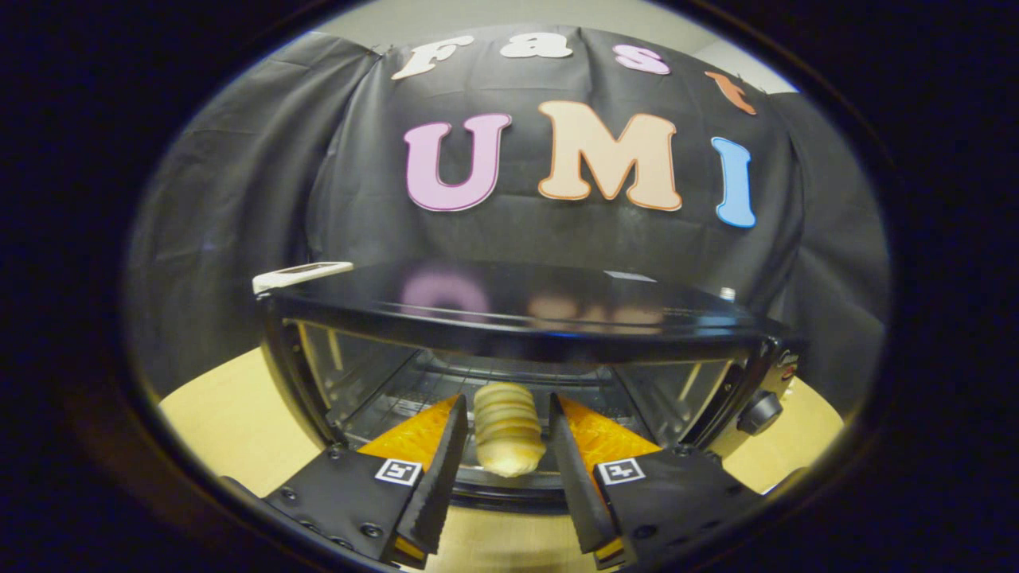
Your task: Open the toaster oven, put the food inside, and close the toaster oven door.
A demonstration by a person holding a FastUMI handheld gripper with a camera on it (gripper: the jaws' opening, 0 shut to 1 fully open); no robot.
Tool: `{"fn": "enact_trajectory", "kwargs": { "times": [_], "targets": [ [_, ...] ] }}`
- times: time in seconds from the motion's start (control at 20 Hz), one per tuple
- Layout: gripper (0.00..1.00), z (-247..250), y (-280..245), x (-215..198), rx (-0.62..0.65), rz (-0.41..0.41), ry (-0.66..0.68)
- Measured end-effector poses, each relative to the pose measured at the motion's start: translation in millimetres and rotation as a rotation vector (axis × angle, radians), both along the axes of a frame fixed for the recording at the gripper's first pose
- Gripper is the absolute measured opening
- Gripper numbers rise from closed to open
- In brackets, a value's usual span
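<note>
— Ridged and pale, the bread roll [508,430] sits between our gripper [506,446] fingers, which look parted, a gap either side.

— Why there?

— We judge it just released on the rack of the toaster oven [517,318], open beyond; a knob [760,412] sits far right.

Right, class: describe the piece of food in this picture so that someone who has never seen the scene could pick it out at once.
Start at the black toaster oven on the pale wooden table, its door open. At its mouth, over the wire rack, sits a small bread roll between the fingers of the open tongs, which stand clear of it. It is the one pale, ridged, rounded thing among dark metal.
</note>
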State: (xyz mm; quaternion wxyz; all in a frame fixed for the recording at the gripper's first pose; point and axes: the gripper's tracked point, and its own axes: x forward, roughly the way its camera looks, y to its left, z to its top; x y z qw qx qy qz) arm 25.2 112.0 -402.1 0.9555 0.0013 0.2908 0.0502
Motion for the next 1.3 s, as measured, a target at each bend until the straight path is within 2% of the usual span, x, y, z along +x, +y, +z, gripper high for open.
{"fn": "enact_trajectory", "kwargs": {
  "times": [0.35,0.7,1.0,1.3],
  "targets": [
    [0.65,51.0,22.0,-41.1,0.040,0.088,-0.054],
    [0.65,95.4,24.2,-88.3,0.046,0.128,-0.121],
    [0.68,95.2,11.3,-127.9,0.031,0.148,-0.100],
    [0.68,69.4,-3.6,-168.9,0.038,0.143,-0.018]
  ]
}}
